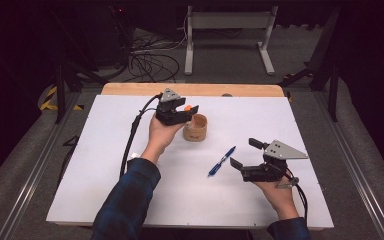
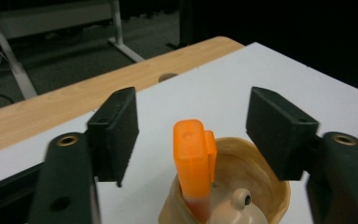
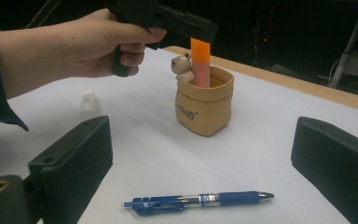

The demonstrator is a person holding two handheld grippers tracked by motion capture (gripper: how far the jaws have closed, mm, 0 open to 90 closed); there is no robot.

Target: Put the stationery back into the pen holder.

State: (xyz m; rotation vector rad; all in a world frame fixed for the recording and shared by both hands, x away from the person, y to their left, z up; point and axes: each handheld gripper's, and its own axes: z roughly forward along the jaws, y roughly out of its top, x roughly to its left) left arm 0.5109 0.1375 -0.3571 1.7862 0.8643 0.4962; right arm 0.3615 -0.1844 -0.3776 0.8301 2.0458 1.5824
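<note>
small dark print on the front of the tan pen holder (image 3: 204, 106), too blurred to read

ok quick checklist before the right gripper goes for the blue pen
1. Orange marker standing in the tan holder: ok, it stands inside, cap up.
2. Left gripper let go of the marker: ok, pads stand apart on either side of it, not touching.
3. Right gripper open: ok, jaws wide, nothing between them.
4. Blue pen reachable: ok, it lies flat on the white table just ahead of the right jaws.
5. Room left in the holder: cannot tell; a small bear figure also sits at its rim.
</note>
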